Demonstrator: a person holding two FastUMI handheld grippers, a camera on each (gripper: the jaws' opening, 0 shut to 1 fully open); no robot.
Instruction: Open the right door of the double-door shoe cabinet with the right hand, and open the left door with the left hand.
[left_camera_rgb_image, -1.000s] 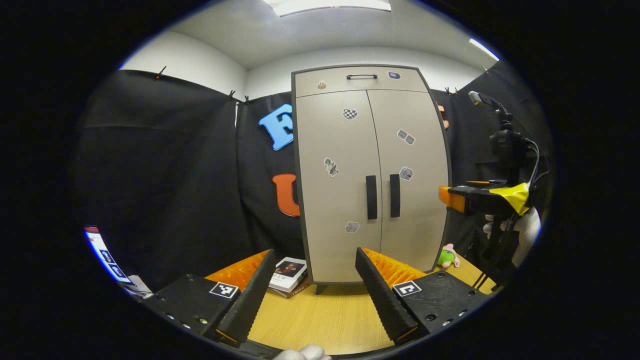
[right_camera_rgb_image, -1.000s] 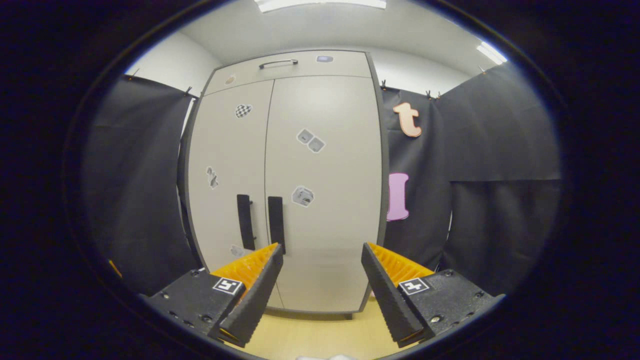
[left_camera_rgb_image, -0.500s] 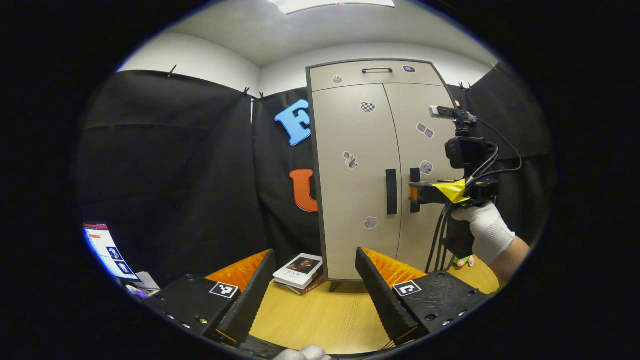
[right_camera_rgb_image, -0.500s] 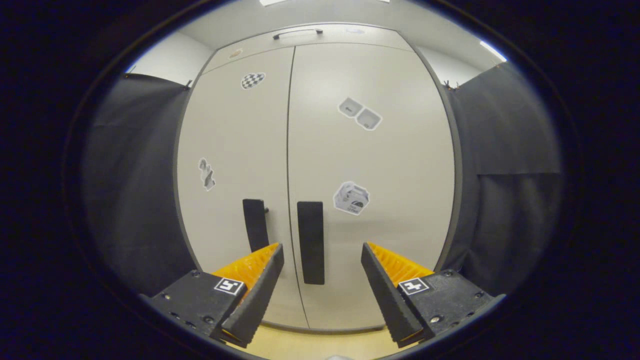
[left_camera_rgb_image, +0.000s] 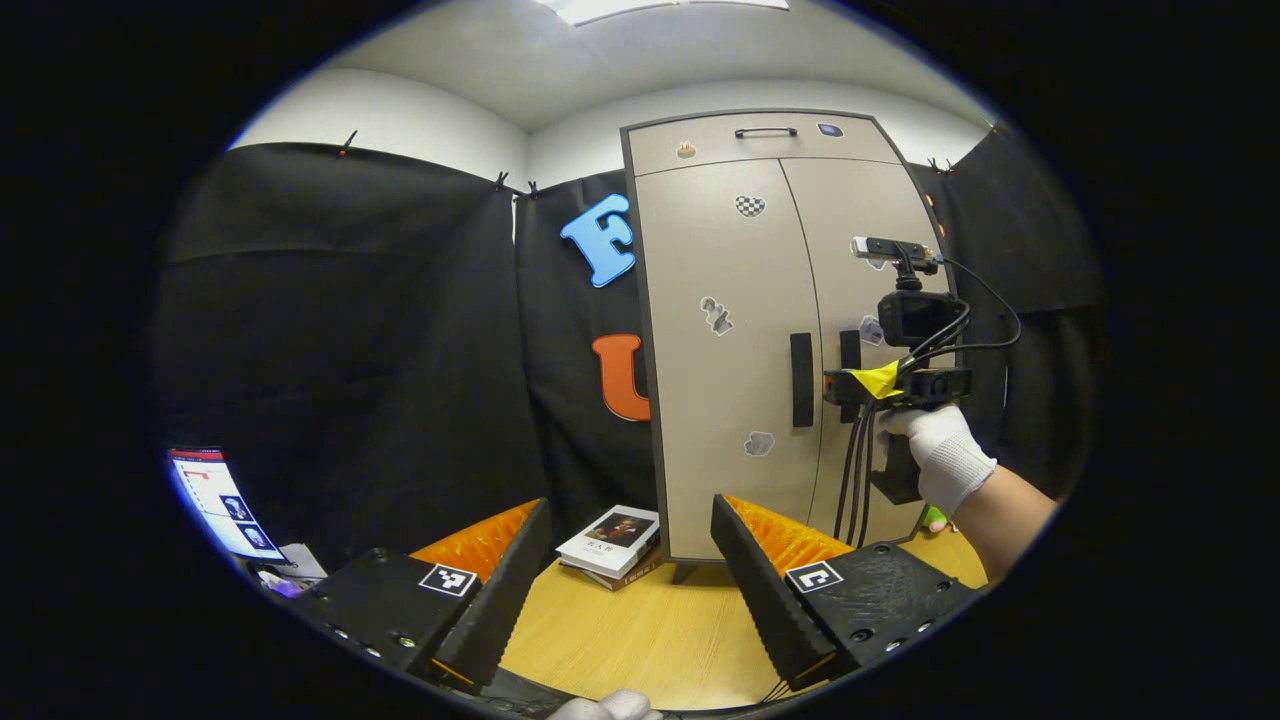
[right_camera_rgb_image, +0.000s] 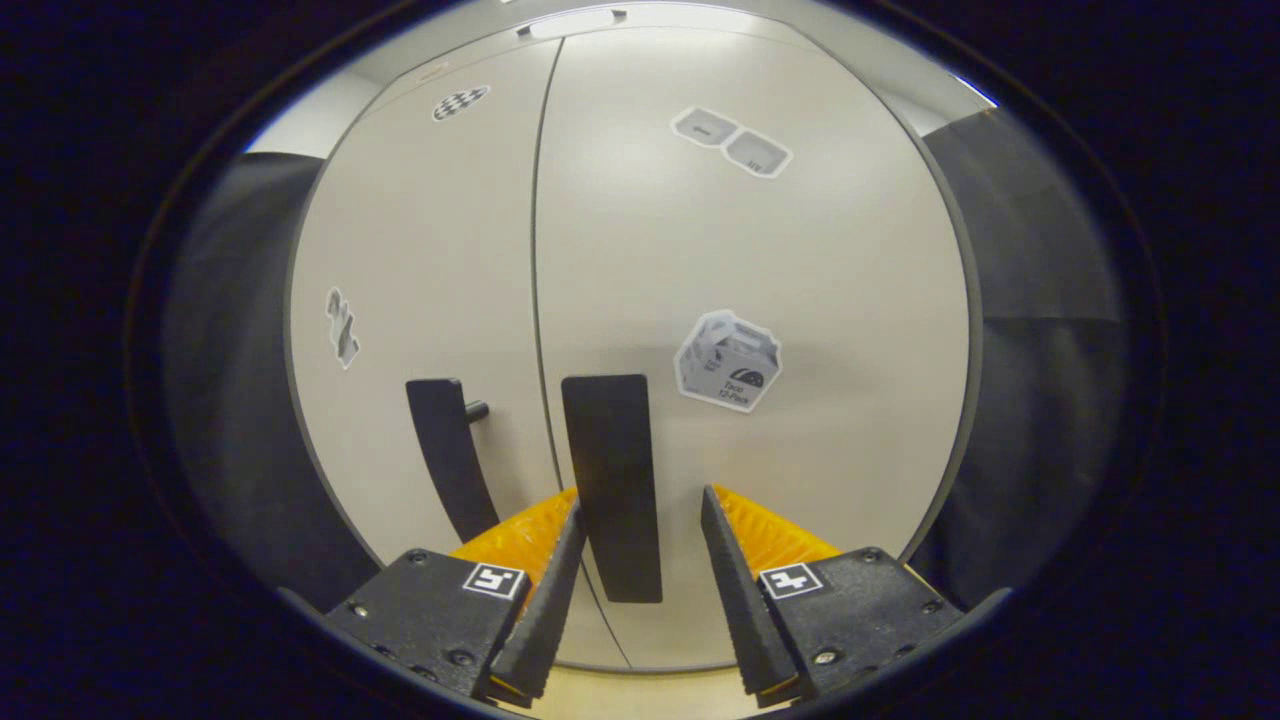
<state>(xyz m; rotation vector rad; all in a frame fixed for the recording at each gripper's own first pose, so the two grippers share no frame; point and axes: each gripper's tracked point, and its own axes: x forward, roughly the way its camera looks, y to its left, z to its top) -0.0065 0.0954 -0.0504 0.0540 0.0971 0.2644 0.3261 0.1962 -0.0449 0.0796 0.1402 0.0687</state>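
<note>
Two jaws straddle the right door handle (right_camera_rgb_image: 612, 487), not yet clamped.

I saw the shoe cabinet (right_camera_rgb_image: 760, 300) as smooth matt laminate, its right door handle (right_camera_rgb_image: 610, 480) matt dark plastic. My gripper fingers (right_camera_rgb_image: 735, 590) looked ridged, rough plastic. The bench (left_camera_rgb_image: 640, 640) was satin wood grain; the book (left_camera_rgb_image: 610, 535) had a glossy paper cover.

Tall beige double-door shoe cabinet (left_camera_rgb_image: 735, 330), upright, both doors shut.
Black vertical bar handles: left door's (right_camera_rgb_image: 447, 455), right door's (right_camera_rgb_image: 612, 485), flanking the centre seam; stickers scattered on fronts.
</note>
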